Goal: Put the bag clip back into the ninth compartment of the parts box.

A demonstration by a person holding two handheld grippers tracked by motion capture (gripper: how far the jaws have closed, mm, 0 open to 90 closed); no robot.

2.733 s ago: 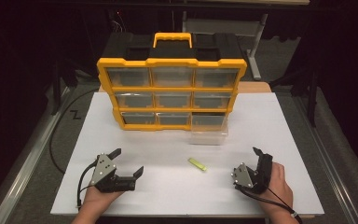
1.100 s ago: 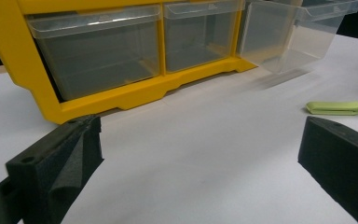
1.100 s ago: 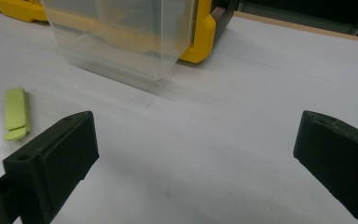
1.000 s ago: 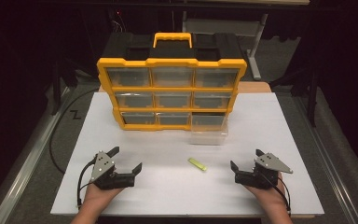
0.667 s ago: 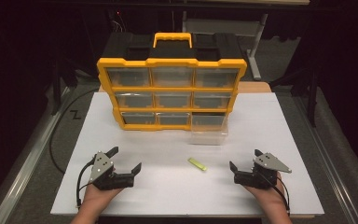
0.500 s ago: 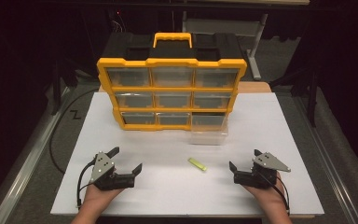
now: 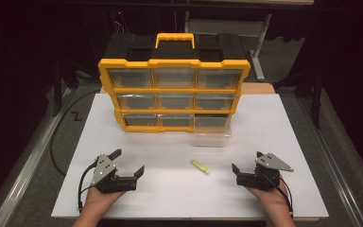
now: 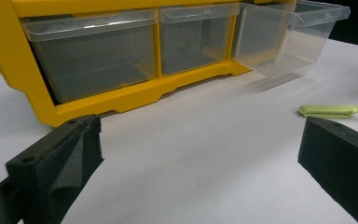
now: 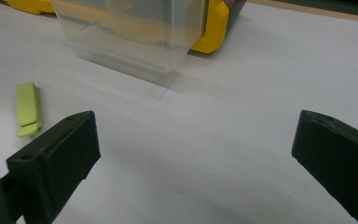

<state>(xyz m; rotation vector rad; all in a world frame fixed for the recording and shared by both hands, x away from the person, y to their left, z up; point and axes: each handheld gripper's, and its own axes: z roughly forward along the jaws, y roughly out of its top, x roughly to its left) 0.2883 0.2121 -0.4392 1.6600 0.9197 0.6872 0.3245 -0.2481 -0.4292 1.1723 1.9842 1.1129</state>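
**K:** Left gripper (image 7: 128,163) in the high view: jaws spread wide, nothing between them, resting on the white table (image 7: 283,123) near its front edge. Right gripper (image 7: 247,161) same deal, jaws apart and empty, grey three-cornered plate on top. Green clip (image 7: 200,166) lies flat on the table between the two, closer to the right one, touching neither.

**M:** What does the clip look like?

**K:** Small, flat, pale yellow-green, oblong. Behind it sits the yellow organizer (image 7: 174,94), three rows of three clear drawers, handle on top. Bottom-right clear drawer (image 7: 211,132) is pulled out onto the table.

**M:** Left gripper view?

**K:** Black jaws wide apart, matte, foam-like pad on the left one. Clip (image 8: 330,110) sits just above the right jaw, looks like smooth plastic with a rounded, tapered end. Pulled-out drawer (image 8: 289,37) is transparent, thin-walled, nothing visible inside. Organizer frame (image 8: 121,100) cut off at top and left.

**M:** Right gripper view?

**K:** Jaws wide again. Clip (image 9: 26,108) at left, above the left jaw, a stepped tab at its near end. Drawer (image 9: 130,32) top is cropped, organizer corner (image 9: 214,28) shows behind it. Can't read any markings on the clip.
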